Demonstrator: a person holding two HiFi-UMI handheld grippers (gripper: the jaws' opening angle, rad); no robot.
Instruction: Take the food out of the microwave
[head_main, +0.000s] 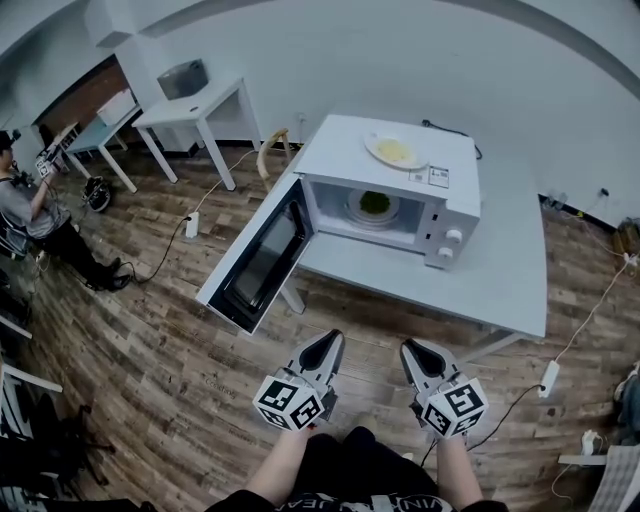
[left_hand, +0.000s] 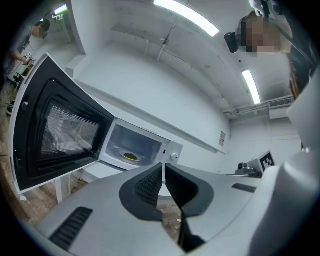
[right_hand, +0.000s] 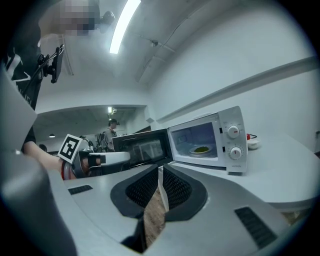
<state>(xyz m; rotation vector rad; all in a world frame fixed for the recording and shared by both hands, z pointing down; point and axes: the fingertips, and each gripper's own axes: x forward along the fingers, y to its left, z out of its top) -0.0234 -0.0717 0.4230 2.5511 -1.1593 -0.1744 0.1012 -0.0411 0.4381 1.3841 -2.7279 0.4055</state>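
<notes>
The microwave (head_main: 440, 200) stands on the white table (head_main: 500, 280) at upper centre of the head view. Its door (head_main: 262, 255) is swung wide to the left, leaving the cavity free to reach. The plate of green food (head_main: 374, 204) sits inside; another plate (head_main: 395, 150) lies on top. The left gripper (head_main: 328, 342) and right gripper (head_main: 412, 350) hang at lower centre, well short of the table. Both have their jaws together and hold nothing, so this looks like the approach.
</notes>
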